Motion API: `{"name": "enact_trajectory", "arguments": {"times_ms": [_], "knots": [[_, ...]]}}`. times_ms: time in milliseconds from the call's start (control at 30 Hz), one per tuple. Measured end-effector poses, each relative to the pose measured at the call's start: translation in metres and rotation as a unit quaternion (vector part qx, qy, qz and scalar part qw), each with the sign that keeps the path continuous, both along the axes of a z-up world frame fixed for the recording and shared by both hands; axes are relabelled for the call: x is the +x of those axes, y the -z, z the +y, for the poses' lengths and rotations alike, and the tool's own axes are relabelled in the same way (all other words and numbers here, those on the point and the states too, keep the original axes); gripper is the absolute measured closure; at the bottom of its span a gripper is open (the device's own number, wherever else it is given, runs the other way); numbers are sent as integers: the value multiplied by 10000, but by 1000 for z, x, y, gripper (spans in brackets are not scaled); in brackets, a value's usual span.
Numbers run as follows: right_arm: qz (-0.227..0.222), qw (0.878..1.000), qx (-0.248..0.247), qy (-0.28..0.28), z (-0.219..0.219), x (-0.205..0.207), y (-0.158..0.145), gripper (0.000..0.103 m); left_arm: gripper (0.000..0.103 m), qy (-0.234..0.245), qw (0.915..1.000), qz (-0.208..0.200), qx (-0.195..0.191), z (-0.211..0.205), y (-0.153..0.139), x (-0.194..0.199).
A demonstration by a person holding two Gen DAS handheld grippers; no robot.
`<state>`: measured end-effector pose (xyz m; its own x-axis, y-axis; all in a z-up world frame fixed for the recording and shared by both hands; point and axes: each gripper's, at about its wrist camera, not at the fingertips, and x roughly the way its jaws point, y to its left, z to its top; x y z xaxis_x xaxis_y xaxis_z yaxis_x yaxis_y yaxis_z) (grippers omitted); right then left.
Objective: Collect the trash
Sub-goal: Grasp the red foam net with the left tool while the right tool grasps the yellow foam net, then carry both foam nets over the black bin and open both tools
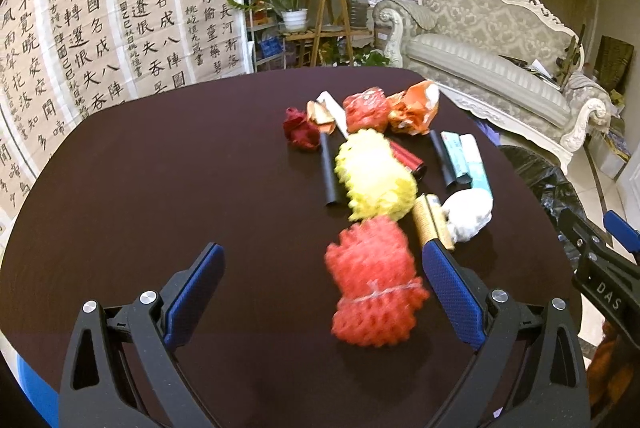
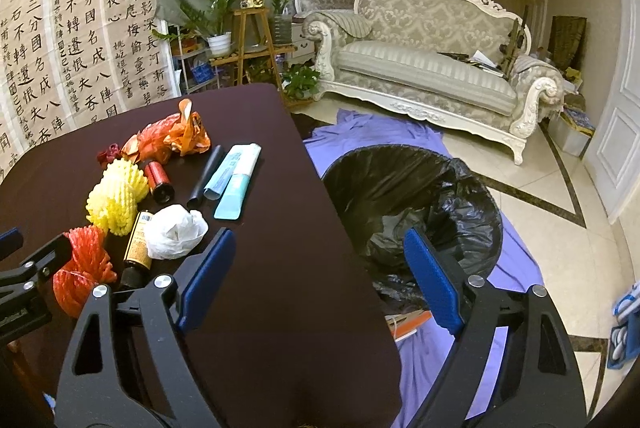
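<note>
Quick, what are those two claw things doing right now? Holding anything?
Left gripper: open, holding nothing; the red foam net lies between its fingers.
Right gripper: open, empty, over the table edge beside the trash bin.

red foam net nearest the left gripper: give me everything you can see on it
The red foam net is a soft mesh fruit sleeve, crumpled and bunched, cinched by a thin band near its close end. It lies on its side on the dark table, between the open fingers of the left gripper, nearer the right finger, not gripped. Its far end meets the yellow foam net. In the right wrist view it sits beside a brown labelled bottle. Slightly motion-blurred.
</note>
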<state>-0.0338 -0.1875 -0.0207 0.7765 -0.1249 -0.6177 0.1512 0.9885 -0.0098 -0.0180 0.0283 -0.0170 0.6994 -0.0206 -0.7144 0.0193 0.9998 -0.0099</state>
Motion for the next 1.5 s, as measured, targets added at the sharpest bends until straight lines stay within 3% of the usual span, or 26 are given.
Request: {"name": "enact_trajectory", "arguments": {"times_ms": [267,367,467,567,867,1100,1133,1500], "knots": [[33,9999,63,-91,3,-1,0,19,8,202,9997,121,105,-15,7,5],[59,9999,137,-85,2,-1,-1,19,28,335,9990,280,121,-18,13,7],[92,9998,121,-151,6,0,0,19,34,453,9975,525,-156,-15,20,6],[120,9996,130,-238,11,2,0,19,47,511,9971,538,-156,-12,22,2],[71,9974,64,-718,44,14,-10,19,50,262,9995,164,-43,14,6,-5],[19,9910,-24,-1336,94,35,-19,23,50,-247,9995,199,59,55,8,12],[40,9902,-11,-1399,99,37,-20,28,50,-326,9992,225,57,63,9,16],[638,9814,-43,-1810,149,81,7,37,50,-802,9963,258,146,111,14,32]]}}
